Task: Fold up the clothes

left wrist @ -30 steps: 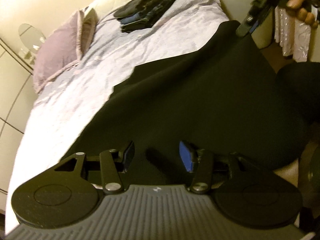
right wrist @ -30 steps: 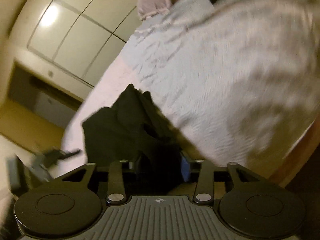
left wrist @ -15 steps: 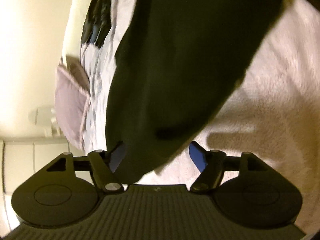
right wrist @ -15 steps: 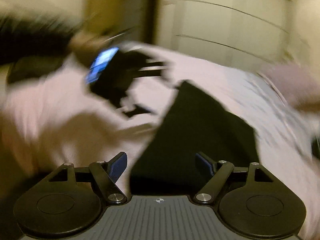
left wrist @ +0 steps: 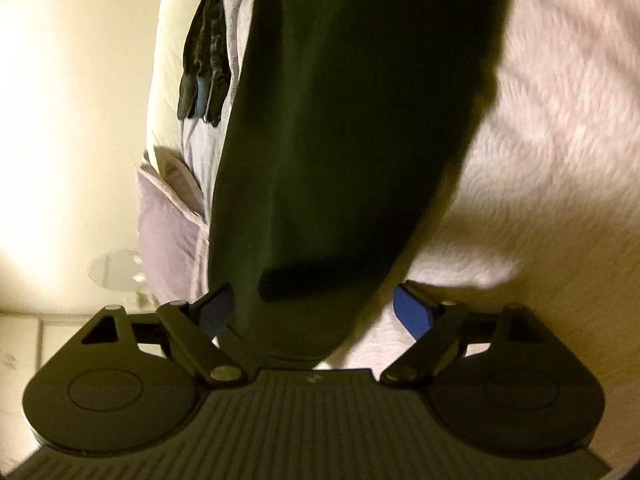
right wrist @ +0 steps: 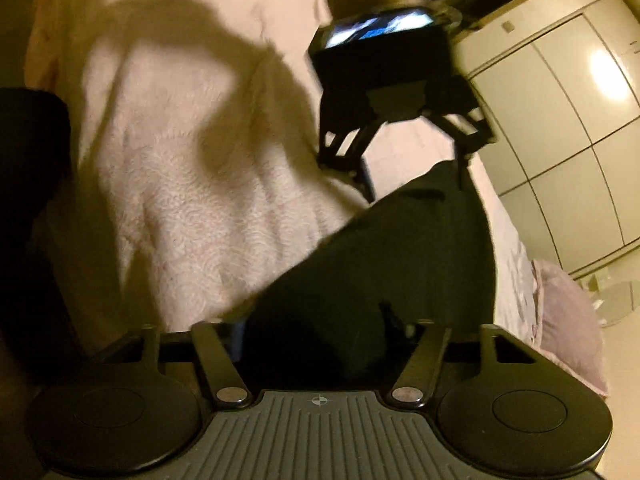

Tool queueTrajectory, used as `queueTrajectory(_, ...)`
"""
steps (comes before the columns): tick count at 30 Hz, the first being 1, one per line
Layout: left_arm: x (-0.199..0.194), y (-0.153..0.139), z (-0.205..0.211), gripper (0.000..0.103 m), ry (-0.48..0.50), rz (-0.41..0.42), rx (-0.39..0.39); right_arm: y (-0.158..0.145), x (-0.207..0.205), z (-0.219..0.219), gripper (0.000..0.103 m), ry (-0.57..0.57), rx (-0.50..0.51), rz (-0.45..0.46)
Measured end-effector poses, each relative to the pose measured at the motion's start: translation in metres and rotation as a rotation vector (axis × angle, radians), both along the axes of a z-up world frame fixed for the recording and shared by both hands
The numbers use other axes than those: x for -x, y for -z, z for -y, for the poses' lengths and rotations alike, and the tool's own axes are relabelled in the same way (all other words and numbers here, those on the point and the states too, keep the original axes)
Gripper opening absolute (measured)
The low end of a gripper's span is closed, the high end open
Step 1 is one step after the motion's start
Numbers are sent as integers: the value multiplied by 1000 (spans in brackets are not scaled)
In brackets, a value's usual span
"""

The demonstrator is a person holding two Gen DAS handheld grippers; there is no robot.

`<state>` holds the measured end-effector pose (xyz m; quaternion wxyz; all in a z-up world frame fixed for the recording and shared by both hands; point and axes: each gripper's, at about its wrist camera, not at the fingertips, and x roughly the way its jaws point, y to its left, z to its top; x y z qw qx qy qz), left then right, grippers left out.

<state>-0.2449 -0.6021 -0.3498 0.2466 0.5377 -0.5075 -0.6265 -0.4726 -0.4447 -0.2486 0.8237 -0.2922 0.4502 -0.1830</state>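
Handling: garment (left wrist: 344, 152) reads as soft, limp, light cloth; it should drape and slide over the bed rather than hold a shape.
Garment place: it lies as a long dark band on the bed (left wrist: 560, 128), running from the bottom centre to the top of the left wrist view; in the right wrist view it fills the lower middle and runs up toward the right.
Left claw: left claw (left wrist: 316, 312) is released, its jaws just opened wide; the garment's near end lies between them, with the right pad clear of the cloth and the left pad just beside its edge.
Right claw: right claw (right wrist: 320, 332) has just been closing; cloth sits between the jaws, but it is too dark there to tell whether the pads press on it.
Grip points: corners and end hems look best, one per claw, so the cloth stays taut and flat; a pinch mid-panel would likely bunch it.
Risk: thin dark fabric may slip from a shallow pinch, and the fuzzy cover may drag the underside.
Nearby: a dark stack (left wrist: 204, 60) lies at the upper left, beside a pillow (left wrist: 168, 232).
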Motion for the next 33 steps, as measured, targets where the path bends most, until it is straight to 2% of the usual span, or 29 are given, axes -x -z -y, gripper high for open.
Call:
queueTrajectory(5, 10, 10, 5, 85, 72, 76, 92, -34, 46, 2, 49, 36, -44, 32)
queueTrajectory(8, 22, 14, 6, 80, 81, 104, 107, -45, 73, -5, 49, 66, -53, 25)
queueTrajectory(10, 29, 13, 5, 64, 48, 112, 82, -38, 83, -14, 49, 84, -35, 23)
queueTrajectory(12, 35, 13, 4, 50, 15, 119, 57, -25, 84, -23, 54, 103, 7, 42)
queueTrajectory(14, 38, 9, 3, 44, -19, 118, 31, -11, 73, -32, 66, 146, 40, 47)
queueTrajectory(19, 37, -9, -1, 38, -63, 117, 13, 30, 46, -42, 72, 217, 133, 7)
queueTrajectory(21, 37, -18, -4, 36, -80, 113, 21, 31, 45, -37, 69, 195, 130, 0)
queueTrajectory(23, 33, -30, -7, 35, -109, 96, 24, 21, 48, -31, 54, 164, 101, 13)
queueTrajectory(29, -1, -68, -27, 34, -260, 56, 75, -30, 47, -6, 47, 0, 253, 9)
queueTrajectory(33, -40, -87, -82, 34, -442, 53, 122, -45, 29, 3, 47, -162, 367, 44)
